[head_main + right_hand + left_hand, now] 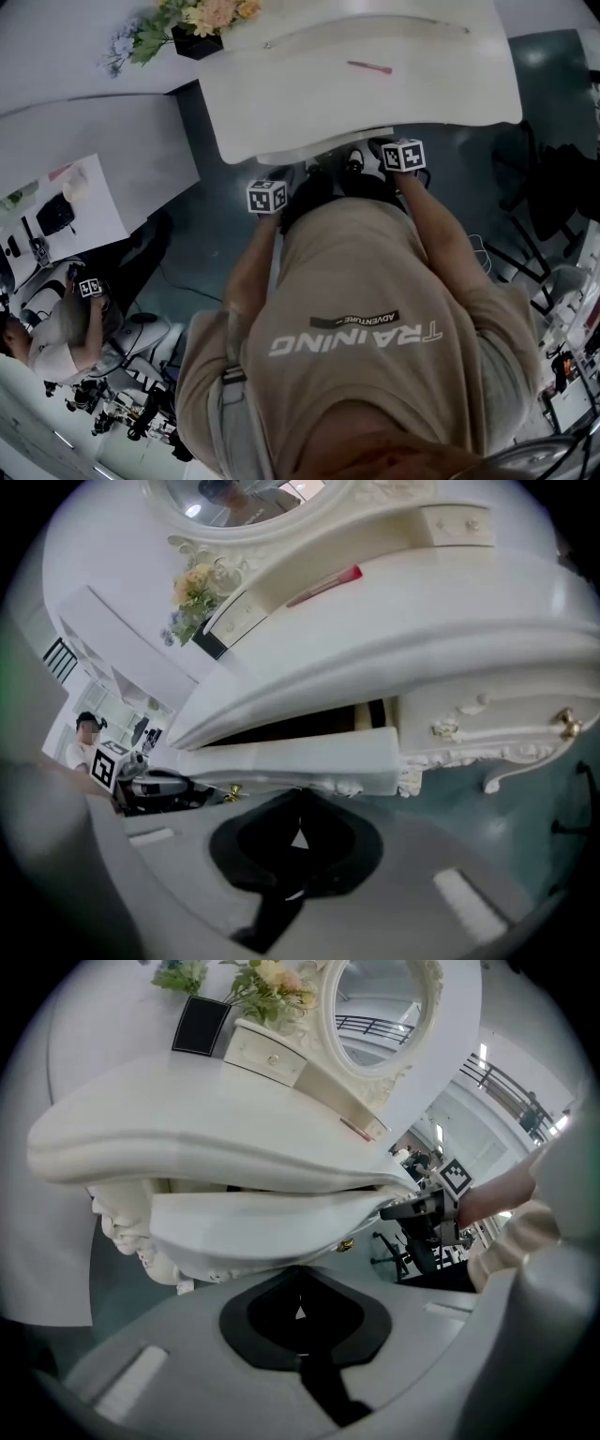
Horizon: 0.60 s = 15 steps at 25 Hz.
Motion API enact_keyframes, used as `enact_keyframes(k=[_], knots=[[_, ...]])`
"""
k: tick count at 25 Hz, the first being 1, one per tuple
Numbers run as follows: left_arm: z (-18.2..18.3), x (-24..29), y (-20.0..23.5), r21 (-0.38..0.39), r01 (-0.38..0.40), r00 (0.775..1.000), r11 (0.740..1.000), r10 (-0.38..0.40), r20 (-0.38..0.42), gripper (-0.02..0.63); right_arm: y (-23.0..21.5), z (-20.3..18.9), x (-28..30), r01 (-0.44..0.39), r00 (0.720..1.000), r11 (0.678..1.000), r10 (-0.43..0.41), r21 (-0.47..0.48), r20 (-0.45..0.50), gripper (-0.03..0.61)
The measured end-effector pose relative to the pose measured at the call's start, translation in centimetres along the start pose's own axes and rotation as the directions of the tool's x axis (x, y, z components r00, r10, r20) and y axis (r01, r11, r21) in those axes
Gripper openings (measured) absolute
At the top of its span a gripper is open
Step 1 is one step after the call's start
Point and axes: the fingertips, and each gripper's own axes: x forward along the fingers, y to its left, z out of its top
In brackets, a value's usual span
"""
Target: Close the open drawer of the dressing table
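With jaws pressed together on nothing, the left gripper (298, 1279) and right gripper (298, 803) sit equally close up to the pulled-out drawer (309, 757), its long front lying crosswise straight ahead, under the dressing table (422, 621) beyond.

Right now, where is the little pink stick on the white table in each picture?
Head view: pink stick, top middle.
Left gripper view: pink stick, just above centre.
Right gripper view: pink stick, top middle.
Shared landmark: flowers, left of it.
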Motion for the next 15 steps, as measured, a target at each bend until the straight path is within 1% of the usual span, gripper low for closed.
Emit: enact_keyframes(k=[2,4,8,11,15], knots=[[1.0,0.3,0.0,0.027,0.003,1.000,1.000,-0.003,-0.005,0.006,-0.1,0.9,0.1,0.005,1.000,0.999,-0.005,-0.032,0.001,0.005],[2.0,0.5,0.2,0.046,0.003,1.000,0.999,-0.003,0.001,0.006,-0.3,2.0,0.2,-0.001,1.000,1.000,0.002,-0.027,0.019,0.005],[2.8,0.5,0.3,0.034,-0.003,1.000,0.999,0.002,0.010,0.006,-0.4,2.7,0.2,-0.011,0.999,1.000,0.011,0.008,0.042,0.005],[3.1,0.5,0.6,0.044,-0.011,1.000,0.999,0.010,0.017,0.006,-0.3,3.0,0.3,-0.013,0.999,1.000,0.013,-0.014,0.036,0.005],[3.6,0.6,0.6,0.050,-0.015,0.999,0.999,0.013,0.046,0.006,-0.6,3.5,0.3,-0.027,0.998,0.999,0.029,-0.038,0.051,0.005]])
